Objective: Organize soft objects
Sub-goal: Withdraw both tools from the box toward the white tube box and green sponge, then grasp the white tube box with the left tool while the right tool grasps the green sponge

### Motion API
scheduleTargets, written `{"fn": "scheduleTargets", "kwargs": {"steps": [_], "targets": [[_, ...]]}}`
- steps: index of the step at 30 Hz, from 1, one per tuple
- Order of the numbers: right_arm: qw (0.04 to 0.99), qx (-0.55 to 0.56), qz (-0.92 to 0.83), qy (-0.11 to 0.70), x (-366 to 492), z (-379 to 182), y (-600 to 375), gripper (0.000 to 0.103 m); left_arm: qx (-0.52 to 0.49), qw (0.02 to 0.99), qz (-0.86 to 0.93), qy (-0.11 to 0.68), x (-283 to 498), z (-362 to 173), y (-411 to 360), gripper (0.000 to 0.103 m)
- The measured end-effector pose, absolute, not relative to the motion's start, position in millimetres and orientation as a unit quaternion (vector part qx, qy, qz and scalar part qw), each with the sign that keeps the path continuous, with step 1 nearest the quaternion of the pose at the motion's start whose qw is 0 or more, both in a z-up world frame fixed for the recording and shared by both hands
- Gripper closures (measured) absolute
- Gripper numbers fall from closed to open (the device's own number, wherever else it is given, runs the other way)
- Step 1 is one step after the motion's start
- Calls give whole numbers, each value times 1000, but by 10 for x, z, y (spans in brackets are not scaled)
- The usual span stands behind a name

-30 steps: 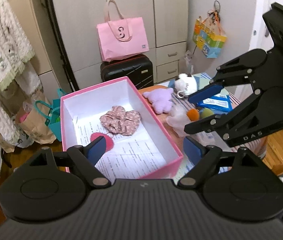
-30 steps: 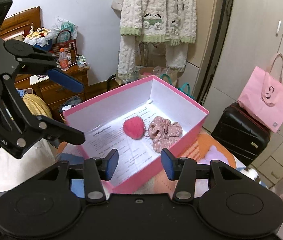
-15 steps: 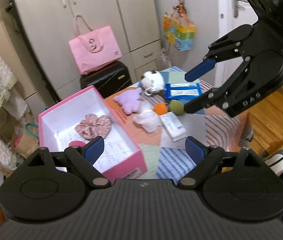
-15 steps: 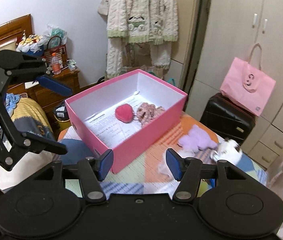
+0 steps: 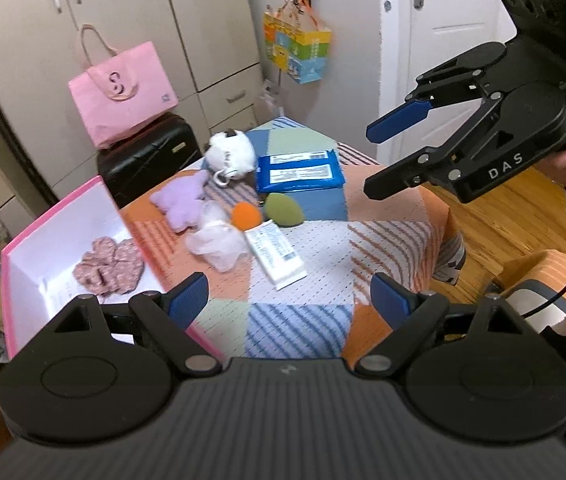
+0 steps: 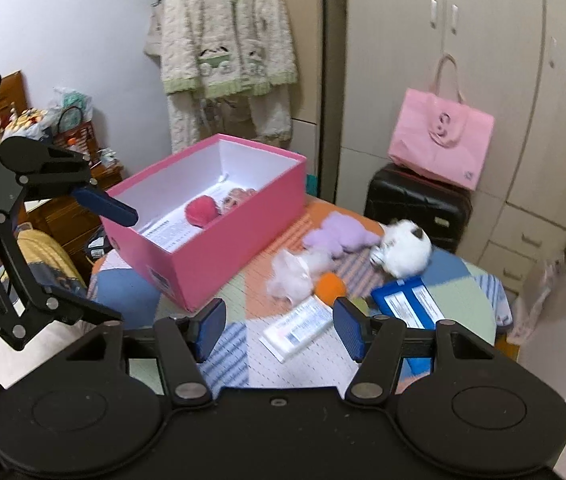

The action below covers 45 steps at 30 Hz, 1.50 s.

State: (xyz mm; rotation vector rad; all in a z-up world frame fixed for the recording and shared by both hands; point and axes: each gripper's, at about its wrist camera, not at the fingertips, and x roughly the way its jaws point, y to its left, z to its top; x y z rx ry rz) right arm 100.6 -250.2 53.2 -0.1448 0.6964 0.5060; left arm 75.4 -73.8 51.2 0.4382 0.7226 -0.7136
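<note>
An open pink box [image 5: 63,216] [image 6: 219,248] stands on the left of the patchwork-cloth table [image 5: 303,320]. Inside lie a floral scrunchie [image 5: 109,266] and a red soft ball [image 6: 202,210]. On the cloth lie a purple plush [image 5: 181,204] [image 6: 339,236], a white plush [image 5: 230,156] [image 6: 407,252], a pale fluffy piece [image 5: 217,240], an orange sponge [image 5: 246,216] and a green sponge [image 5: 283,210]. My left gripper [image 5: 289,300] [image 6: 111,260] hovers open near the box's front corner. My right gripper [image 6: 279,326] [image 5: 387,152] hangs open and empty over the table's right side.
A white packet [image 5: 275,254] and blue packets [image 5: 299,172] lie among the soft things. Behind the table stands a black suitcase [image 5: 147,152] with a pink tote [image 5: 121,88] on it. A wardrobe, a door and a hanging colourful bag [image 5: 297,50] line the walls.
Both grippers have swung away from above the box toward the right, over the table with the loose soft things. The right jaws stand wider than a second ago.
</note>
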Motion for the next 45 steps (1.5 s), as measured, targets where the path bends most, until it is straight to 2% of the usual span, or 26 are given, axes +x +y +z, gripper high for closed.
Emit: {"fn": "scheduleTargets", "kwargs": {"steps": [5,18,20,24,28,33,35,38,41,45], "targets": [[909,-48,242,336,1086,323,-2667,38,195,848,-350,349,890,319,-900,15],[929,-22,251,270,1403,-300,-2994,38,155,868,-318,350,1304,-311,-1265,18],[933,-35,245,261,1438,-382,-2983,38,151,875,-308,342,1343,-405,-1295,23],[946,-30,220,236,1513,-465,-2992,38,158,891,-288,314,1366,-442,-1309,24],[946,-17,233,227,1592,-502,-3029,38,145,893,-280,322,1477,-509,-1331,25],[947,-22,231,224,1711,-633,-2970,38,119,897,-250,344,1623,-745,-1390,36],[945,-19,232,229,1750,-686,-2956,38,110,896,-241,356,1679,-844,-1406,44],[943,-26,230,239,1812,-749,-2911,39,94,892,-233,376,1770,-960,-1411,49],[935,-17,242,259,1887,-816,-2891,48,80,892,-226,383,1831,-1020,-1416,51],[925,12,244,291,2010,-919,-2901,55,85,900,-216,368,1857,-1062,-1453,51]]}}
